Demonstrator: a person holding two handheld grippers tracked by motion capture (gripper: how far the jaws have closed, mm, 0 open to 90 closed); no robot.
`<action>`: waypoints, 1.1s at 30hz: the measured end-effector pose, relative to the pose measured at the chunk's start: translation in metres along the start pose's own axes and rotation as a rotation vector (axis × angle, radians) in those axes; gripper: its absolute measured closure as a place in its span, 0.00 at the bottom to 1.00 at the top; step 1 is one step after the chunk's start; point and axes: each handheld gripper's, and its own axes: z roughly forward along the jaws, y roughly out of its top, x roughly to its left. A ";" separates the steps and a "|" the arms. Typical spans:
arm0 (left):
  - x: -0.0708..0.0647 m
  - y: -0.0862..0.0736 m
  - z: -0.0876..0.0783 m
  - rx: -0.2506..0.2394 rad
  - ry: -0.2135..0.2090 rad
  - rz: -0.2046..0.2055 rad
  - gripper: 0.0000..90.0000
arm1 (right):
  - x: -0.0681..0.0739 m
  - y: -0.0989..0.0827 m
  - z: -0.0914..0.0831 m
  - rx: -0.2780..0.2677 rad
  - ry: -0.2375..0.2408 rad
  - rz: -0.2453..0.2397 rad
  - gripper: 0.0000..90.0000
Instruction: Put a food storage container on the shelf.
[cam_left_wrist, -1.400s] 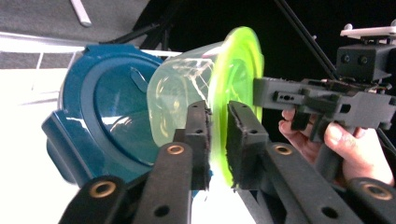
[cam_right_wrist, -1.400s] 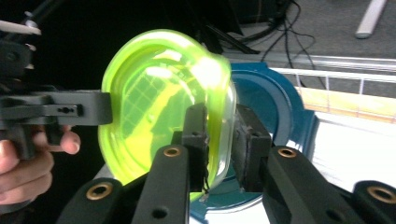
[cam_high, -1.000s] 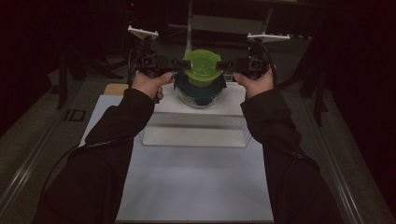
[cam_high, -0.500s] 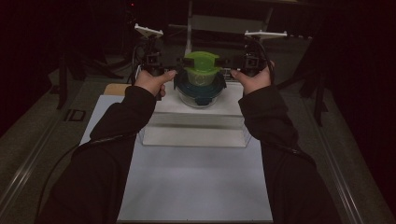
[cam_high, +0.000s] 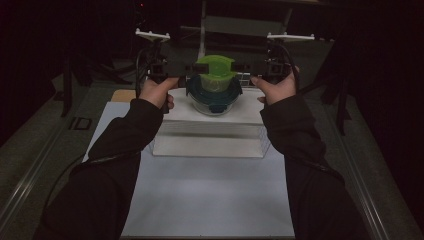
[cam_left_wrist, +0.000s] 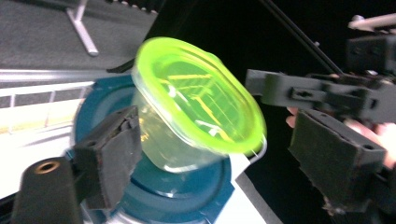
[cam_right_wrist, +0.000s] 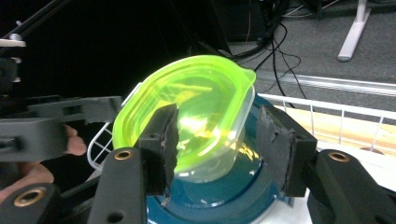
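Green-lidded clear tub (cam_high: 215, 75) atop blue-lidded bowl (cam_high: 214, 99), seemingly empty; both tools (cam_high: 192, 66) (cam_high: 246, 66) just opening, holding nothing.

There are two grippers. The left gripper (cam_high: 186, 67) is at the upper left of the high view, and the right gripper (cam_high: 248, 68) is at the upper right. Each one has two black jaws, so that makes four jaws.

There are two tubs. One is the small clear tub (cam_high: 215, 80) with a bright green lid (cam_high: 216, 65). The other is the round glass bowl (cam_high: 215, 102) with a dark blue lid (cam_high: 229, 93) under it.

There is one white box (cam_high: 210, 132) in the middle. There is one wire basket (cam_right_wrist: 327, 112) at the right of the right gripper view.

There are two hands and two dark sleeves.
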 end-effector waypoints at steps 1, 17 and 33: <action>-0.003 -0.003 -0.003 0.007 -0.004 0.023 0.16 | 0.000 -0.002 -0.002 -0.002 0.000 -0.005 0.53; -0.027 -0.069 -0.022 0.034 -0.050 0.203 0.01 | 0.002 -0.045 -0.033 -0.001 0.053 -0.093 0.35; -0.032 -0.114 -0.026 0.056 -0.105 0.301 0.01 | -0.001 -0.112 -0.031 0.055 0.180 -0.128 0.26</action>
